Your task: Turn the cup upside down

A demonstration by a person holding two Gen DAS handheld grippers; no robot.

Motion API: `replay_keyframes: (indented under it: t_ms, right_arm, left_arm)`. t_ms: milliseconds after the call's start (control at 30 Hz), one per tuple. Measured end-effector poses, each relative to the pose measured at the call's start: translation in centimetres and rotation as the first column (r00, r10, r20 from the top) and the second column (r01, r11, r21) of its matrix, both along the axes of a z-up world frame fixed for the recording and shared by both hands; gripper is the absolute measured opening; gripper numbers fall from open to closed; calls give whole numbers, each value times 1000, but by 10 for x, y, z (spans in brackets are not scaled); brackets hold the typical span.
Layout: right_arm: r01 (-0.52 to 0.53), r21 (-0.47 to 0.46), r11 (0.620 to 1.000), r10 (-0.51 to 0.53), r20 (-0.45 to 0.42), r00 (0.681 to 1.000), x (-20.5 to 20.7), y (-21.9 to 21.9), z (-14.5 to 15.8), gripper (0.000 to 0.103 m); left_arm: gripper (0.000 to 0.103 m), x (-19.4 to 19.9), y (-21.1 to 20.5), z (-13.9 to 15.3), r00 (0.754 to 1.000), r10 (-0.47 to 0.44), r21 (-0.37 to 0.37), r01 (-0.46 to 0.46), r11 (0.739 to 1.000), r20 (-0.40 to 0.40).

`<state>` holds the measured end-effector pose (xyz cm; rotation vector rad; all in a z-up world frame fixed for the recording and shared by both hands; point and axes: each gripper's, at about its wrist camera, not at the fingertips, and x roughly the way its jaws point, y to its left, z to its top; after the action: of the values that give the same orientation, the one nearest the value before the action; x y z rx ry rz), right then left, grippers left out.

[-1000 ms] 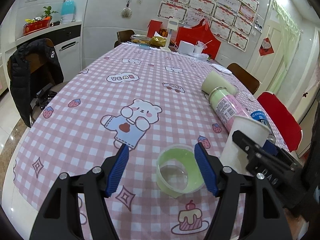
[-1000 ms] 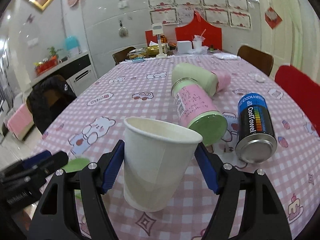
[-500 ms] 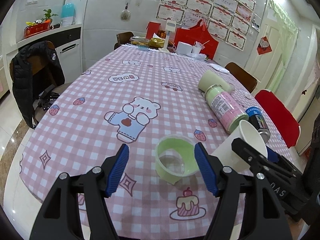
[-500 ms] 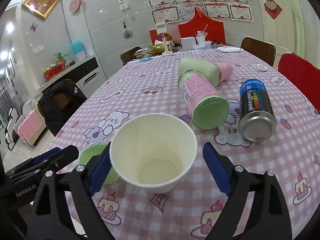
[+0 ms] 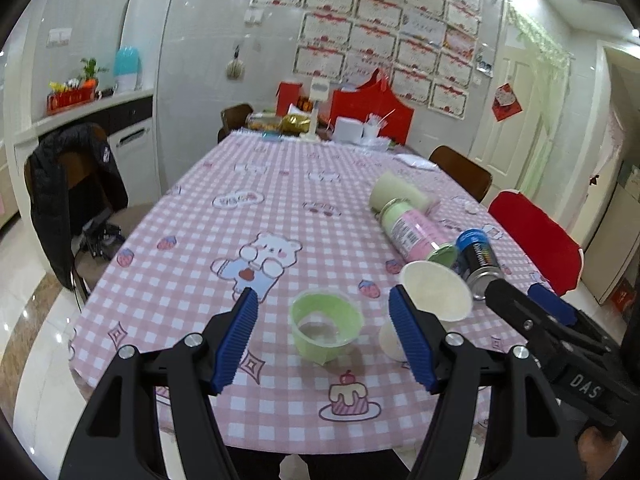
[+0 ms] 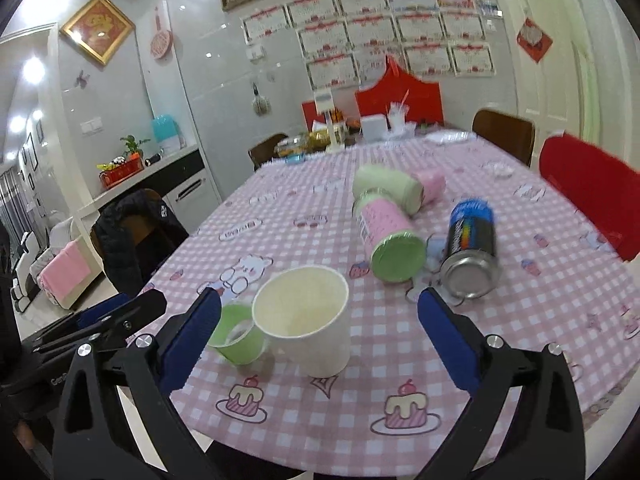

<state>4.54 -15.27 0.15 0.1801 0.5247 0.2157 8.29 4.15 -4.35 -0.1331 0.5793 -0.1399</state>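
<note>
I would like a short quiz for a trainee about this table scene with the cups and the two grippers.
1. True or false: the white paper cup stands with its mouth up.
2. Which thing lies nearest the blue spray can? A) the green plastic cup B) the pink bottle C) the black jacket
3. Fill in: the right gripper is ____, with the paper cup between its fingers but free.

Key: 1 true; 2 B; 3 open. The left gripper is open too, with the green cup ahead of it.
</note>
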Motion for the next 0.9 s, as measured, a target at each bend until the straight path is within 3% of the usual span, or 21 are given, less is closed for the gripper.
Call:
replay_keyframes:
  t_ms: [333,567,900]
  right_arm:
    - [51,-81,995,-38,159,987,-44,-7,30,95]
    - [98,-106,990,-67,265,962,-66,-12,42,95]
    - [135,-106,985,-93,338,937,-80,-20,45,95]
  left_arm:
    - [67,-37,-21,34,990,-12,70,3,998,138]
    - [67,-65,-32,53,966,-6,114,-24,993,258]
    - [67,-85,-38,65,928,-9,136,-45,990,372]
